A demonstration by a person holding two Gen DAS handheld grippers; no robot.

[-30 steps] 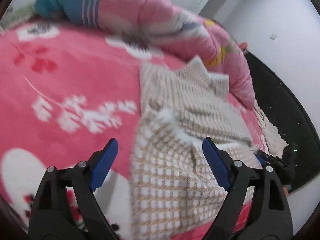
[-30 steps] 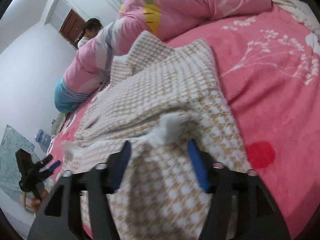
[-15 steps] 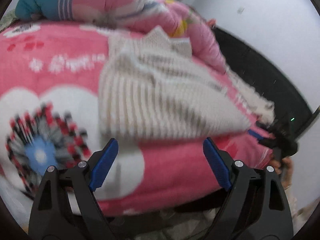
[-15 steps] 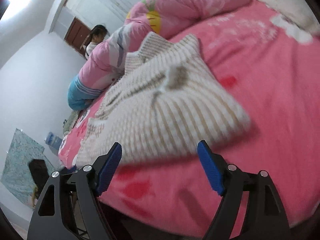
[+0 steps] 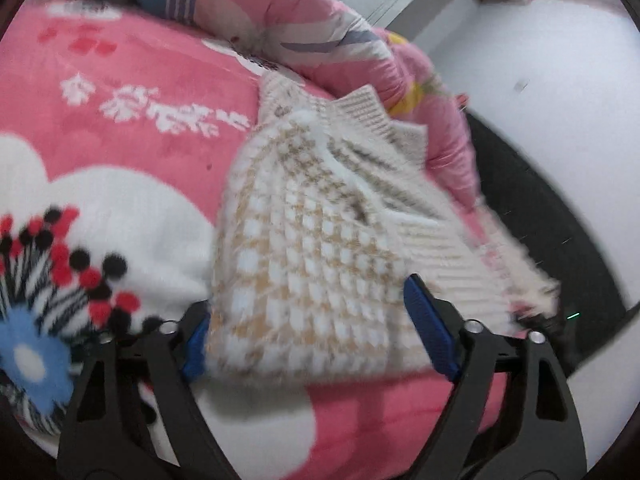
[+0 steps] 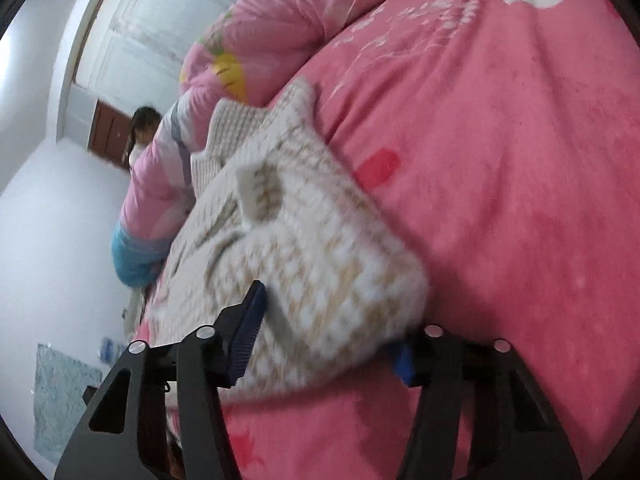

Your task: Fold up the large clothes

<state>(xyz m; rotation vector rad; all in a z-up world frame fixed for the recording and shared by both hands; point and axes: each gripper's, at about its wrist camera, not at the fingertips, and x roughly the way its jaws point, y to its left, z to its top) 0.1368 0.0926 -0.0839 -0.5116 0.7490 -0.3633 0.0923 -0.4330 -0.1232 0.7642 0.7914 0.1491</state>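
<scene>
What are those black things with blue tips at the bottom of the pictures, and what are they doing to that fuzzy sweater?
A person holds a grabbing tool in each hand. Each tool has a little camera looking along its two fingers, so one picture comes from the left claw and one from the right claw. A fuzzy white and tan sweater, partly folded, lies on a pink blanket with flowers on it. A rolled pink quilt lies behind. Both claws are closing around the sweater's near edge, which sits between their blue pads. Whether they pinch it yet is too blurry to tell.
</scene>
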